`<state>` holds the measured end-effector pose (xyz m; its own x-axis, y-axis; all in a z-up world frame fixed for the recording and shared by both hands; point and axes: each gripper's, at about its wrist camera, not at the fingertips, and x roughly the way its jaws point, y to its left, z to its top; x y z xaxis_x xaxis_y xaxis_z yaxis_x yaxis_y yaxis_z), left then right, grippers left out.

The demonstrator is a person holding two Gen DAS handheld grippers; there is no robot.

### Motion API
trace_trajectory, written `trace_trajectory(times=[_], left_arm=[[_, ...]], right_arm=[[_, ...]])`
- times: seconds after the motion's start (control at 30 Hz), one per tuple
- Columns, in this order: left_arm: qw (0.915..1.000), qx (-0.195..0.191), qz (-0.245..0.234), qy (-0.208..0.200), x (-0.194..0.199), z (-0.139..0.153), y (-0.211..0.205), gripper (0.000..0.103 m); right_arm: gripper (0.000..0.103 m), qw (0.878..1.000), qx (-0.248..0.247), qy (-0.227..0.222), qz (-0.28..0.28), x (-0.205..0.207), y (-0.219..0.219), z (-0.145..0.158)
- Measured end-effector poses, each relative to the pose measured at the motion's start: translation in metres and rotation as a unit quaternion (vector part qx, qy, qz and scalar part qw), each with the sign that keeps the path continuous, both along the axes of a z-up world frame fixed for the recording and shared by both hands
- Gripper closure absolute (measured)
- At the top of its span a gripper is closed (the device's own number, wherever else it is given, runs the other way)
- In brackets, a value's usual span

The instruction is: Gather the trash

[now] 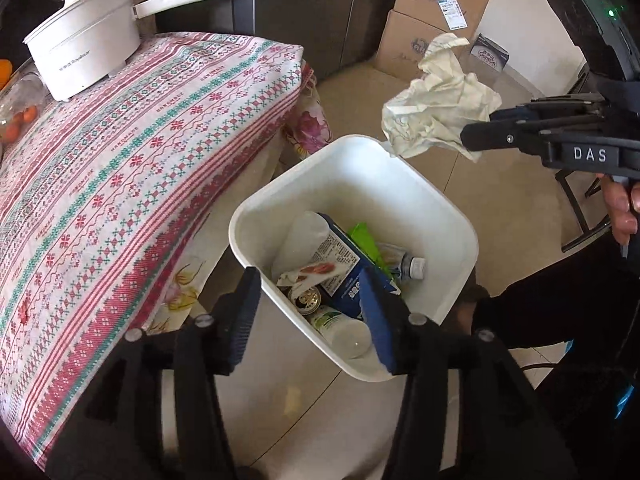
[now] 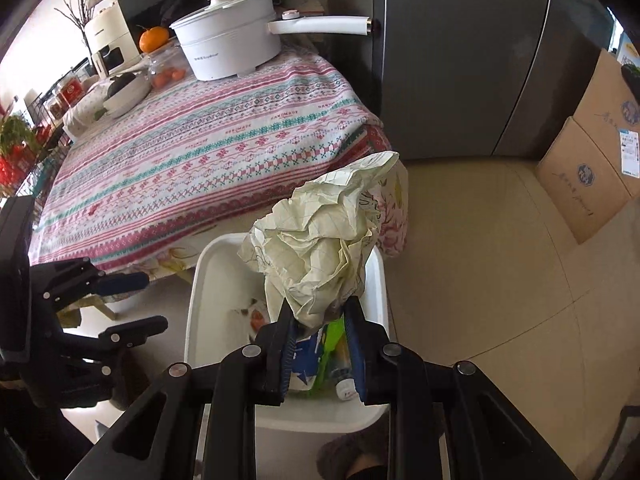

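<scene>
Right tongs (image 2: 320,312) gripping one crumpled paper (image 2: 320,240), one white bin (image 1: 420,184) below

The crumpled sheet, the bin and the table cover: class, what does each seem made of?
Crumpled sheet held in the right tool: paper, matte cream, with sharp creases and ruled lines. Bin: probably plastic, smooth white with rounded moulded corners. Table cover: woven fabric, patterned, draping over the edge.
</scene>
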<state>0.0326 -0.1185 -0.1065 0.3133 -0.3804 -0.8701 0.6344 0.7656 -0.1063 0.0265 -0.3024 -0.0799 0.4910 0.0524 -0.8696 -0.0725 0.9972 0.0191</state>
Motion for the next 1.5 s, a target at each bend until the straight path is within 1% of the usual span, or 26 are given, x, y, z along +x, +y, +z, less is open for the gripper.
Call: trace_trajectory(times=[0.13,0.17,0.2,0.23,0.27,0.3,0.33,0.37,0.4,0.43,0.53,0.6,0.67,0.7,0.73,0.87,0.9,1.0,1.13,1.3,1.5], left_arm=[[0.9998,0.005,0.019,0.004,0.0,0.001,0.009,0.044],[0.9997,0.005,0.023,0.005,0.0,0.002,0.011,0.043],[0.9996,0.005,0.028,0.005,0.0,0.002,0.013,0.042],[0.9994,0.007,0.034,0.004,-0.001,0.003,0.015,0.04],[0.9992,0.009,0.039,0.002,-0.002,0.003,0.017,0.038],[0.999,0.011,0.044,-0.002,-0.004,0.005,0.019,0.034],[0.9986,0.013,0.05,-0.007,-0.006,0.006,0.021,0.03],[0.9982,0.016,0.056,-0.012,-0.007,0.008,0.024,0.028],[0.9977,0.018,0.064,-0.016,-0.008,0.009,0.026,0.025],[0.997,0.02,0.072,-0.02,-0.01,0.011,0.029,0.022],[0.9946,0.022,0.097,-0.029,-0.016,0.018,0.038,0.019],[0.9928,0.022,0.111,-0.038,-0.021,0.024,0.044,0.016],[0.9906,0.017,0.127,-0.047,-0.027,0.031,0.051,0.01],[0.9891,0.014,0.137,-0.051,-0.03,0.035,0.056,0.005],[0.9875,0.009,0.147,-0.055,-0.033,0.038,0.06,0.004],[0.9805,0.004,0.182,-0.075,-0.046,0.051,0.074,0.001],[0.9789,0.006,0.188,-0.08,-0.049,0.054,0.075,0.001],[0.9748,0.005,0.2,-0.098,-0.06,0.062,0.079,0.001],[0.9739,-0.001,0.198,-0.111,-0.072,0.069,0.08,0.001],[0.9719,-0.002,0.2,-0.125,-0.081,0.073,0.079,0.001],[0.9708,-0.008,0.203,-0.128,-0.084,0.074,0.079,0.001]], right_arm=[[0.077,1.0,-0.004,0.017,0.01,-0.003,0.005,-0.009],[0.076,1.0,-0.003,0.022,0.013,-0.002,0.007,-0.012],[0.072,1.0,-0.001,0.026,0.015,-0.002,0.008,-0.013],[0.072,0.999,0.002,0.032,0.017,-0.001,0.01,-0.016],[0.067,0.999,0.004,0.034,0.017,-0.001,0.013,-0.017],[0.055,0.999,0.007,0.037,0.018,0.0,0.014,-0.019],[0.048,0.999,0.012,0.039,0.016,-0.001,0.015,-0.019],[0.035,0.999,0.016,0.037,0.011,-0.002,0.015,-0.018],[0.032,0.999,0.018,0.033,0.008,-0.003,0.016,-0.017],[0.032,0.999,0.019,0.027,0.002,-0.006,0.016,-0.015],[0.028,1.0,0.002,0.005,-0.016,-0.017,0.018,-0.008],[0.022,0.999,-0.013,-0.015,-0.025,-0.029,0.022,-0.004],[0.016,0.999,-0.025,-0.027,-0.027,-0.04,0.029,-0.001],[0.016,0.999,-0.027,-0.039,-0.023,-0.049,0.034,0.001],[0.015,0.998,-0.028,-0.048,-0.02,-0.054,0.037,0.003],[0.007,0.995,-0.034,-0.092,-0.026,-0.078,0.048,0.016],[0.0,0.993,-0.036,-0.105,-0.031,-0.083,0.05,0.02],[0.0,0.988,-0.044,-0.141,-0.045,-0.1,0.057,0.032],[0.0,0.981,-0.049,-0.178,-0.052,-0.117,0.068,0.045],[0.0,0.977,-0.062,-0.194,-0.065,-0.127,0.074,0.05],[0.0,0.977,-0.057,-0.195,-0.068,-0.131,0.074,0.049]])
